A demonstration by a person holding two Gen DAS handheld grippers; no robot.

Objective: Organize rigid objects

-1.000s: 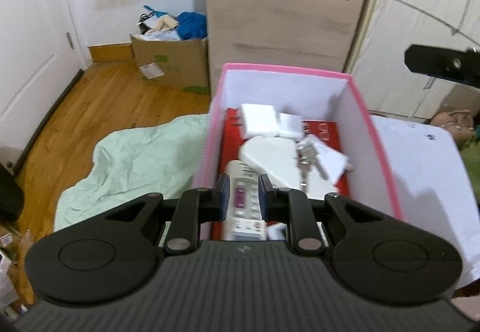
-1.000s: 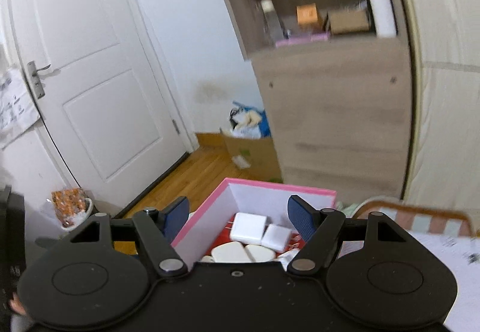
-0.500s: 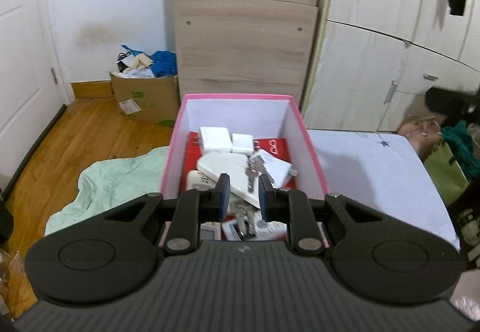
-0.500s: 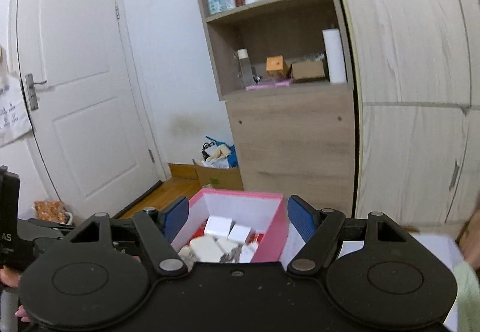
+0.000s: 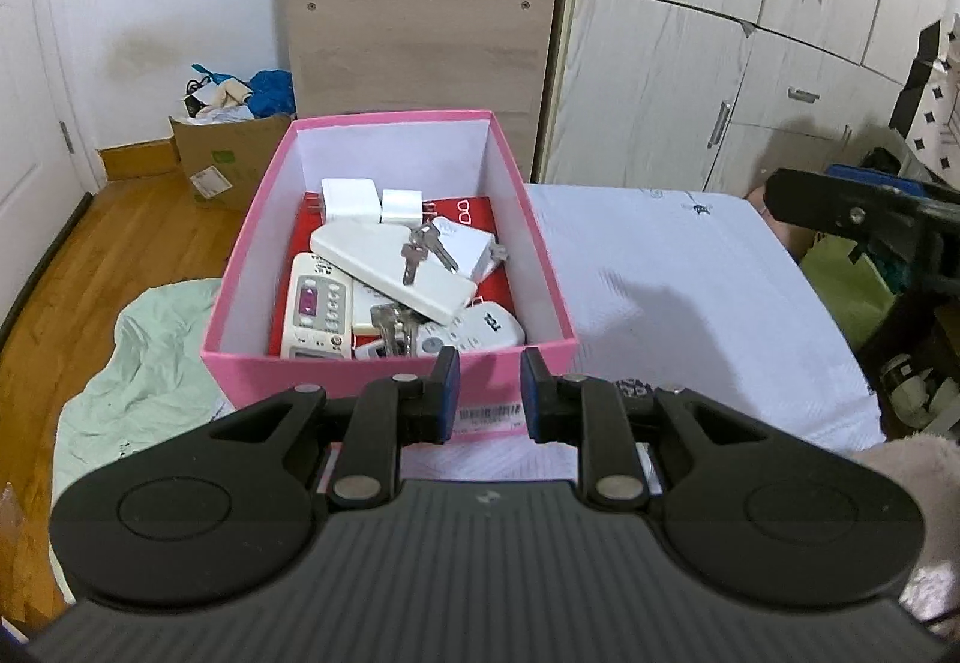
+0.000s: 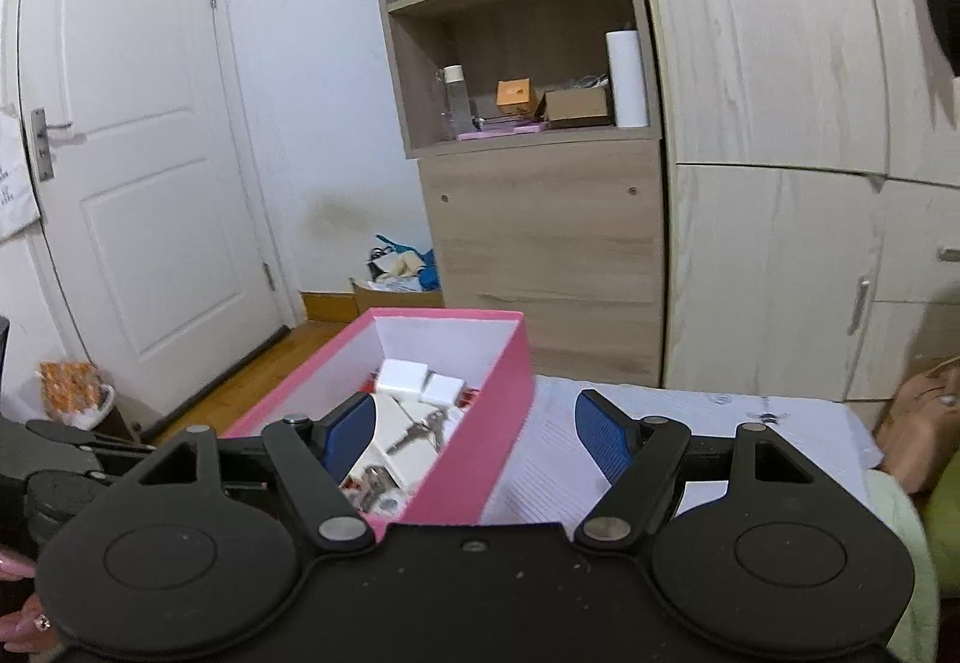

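A pink box point(image 5: 390, 372) stands on a white-covered surface point(image 5: 690, 303). Inside it lie a grey-white remote point(image 5: 315, 306), a flat white case point(image 5: 390, 267) with keys point(image 5: 420, 249) on top, two white chargers point(image 5: 351, 198), a second white remote point(image 5: 480, 330) and a key bunch point(image 5: 393, 324). My left gripper point(image 5: 489, 393) hovers just in front of the box's near wall. Its jaws are opening from a narrow gap, with nothing between them. My right gripper point(image 6: 474, 420) stands wide open and empty, near the pink box point(image 6: 480, 435) and over its right wall.
A pale green cloth point(image 5: 150, 363) lies left of the box, partly over the wooden floor. A cardboard box point(image 5: 234, 159) of clutter sits by the wall. A wooden shelf cabinet point(image 6: 540, 243), a wardrobe point(image 6: 780, 123) and a white door point(image 6: 138, 183) stand behind.
My left gripper has drawn back from over the box's contents to in front of its near wall. The right gripper has also pulled back, so the box now looks smaller and further left.
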